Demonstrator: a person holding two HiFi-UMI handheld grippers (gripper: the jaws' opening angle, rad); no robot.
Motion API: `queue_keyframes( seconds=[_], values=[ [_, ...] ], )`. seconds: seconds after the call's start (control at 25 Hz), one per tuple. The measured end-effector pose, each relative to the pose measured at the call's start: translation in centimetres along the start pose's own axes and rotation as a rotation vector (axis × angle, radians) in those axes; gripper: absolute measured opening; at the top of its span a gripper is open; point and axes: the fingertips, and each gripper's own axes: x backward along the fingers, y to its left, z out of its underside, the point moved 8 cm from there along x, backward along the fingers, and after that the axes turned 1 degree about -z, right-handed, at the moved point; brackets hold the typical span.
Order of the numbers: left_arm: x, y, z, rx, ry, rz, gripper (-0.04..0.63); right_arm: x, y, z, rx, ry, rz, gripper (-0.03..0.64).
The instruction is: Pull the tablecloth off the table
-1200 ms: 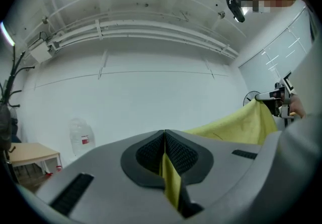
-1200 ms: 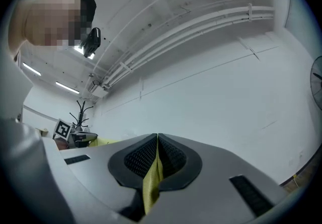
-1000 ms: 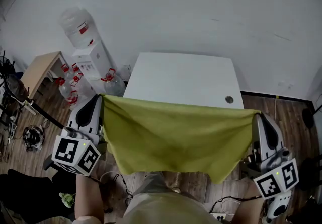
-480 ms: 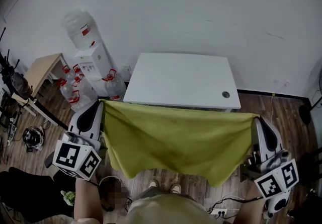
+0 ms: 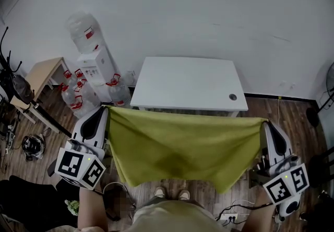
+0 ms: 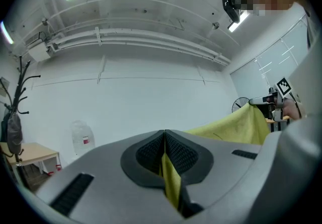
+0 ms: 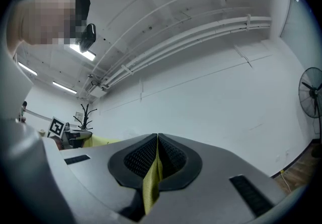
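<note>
Tablecloth (image 5: 182,145) is held stretched between the claws. One top corner is pinched in the left gripper (image 5: 106,108), the other in the right gripper (image 5: 264,120), with both pairs of jaws pressed together on cloth. Beyond the jaw tips, the table (image 5: 188,82) is seen bare. The pull-off is judged done.

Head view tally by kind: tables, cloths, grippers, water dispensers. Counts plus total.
Tables: 2 (white table, wooden side table)
Cloths: 1 (yellow-green tablecloth)
Grippers: 2 (left gripper, right gripper, each shut on a corner of the tablecloth)
Dispensers: 1 (water dispenser)
Total: 6
</note>
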Motion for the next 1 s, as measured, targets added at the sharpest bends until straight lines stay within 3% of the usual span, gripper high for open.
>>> queue_keyframes(
  seconds=[1.0],
  values=[
    [-1.4, 1.7, 1.4, 0.036, 0.004, 0.042, 0.019, -1.2, 1.0, 0.4, 0.055, 0.038, 0.060, 0.031]
  ],
)
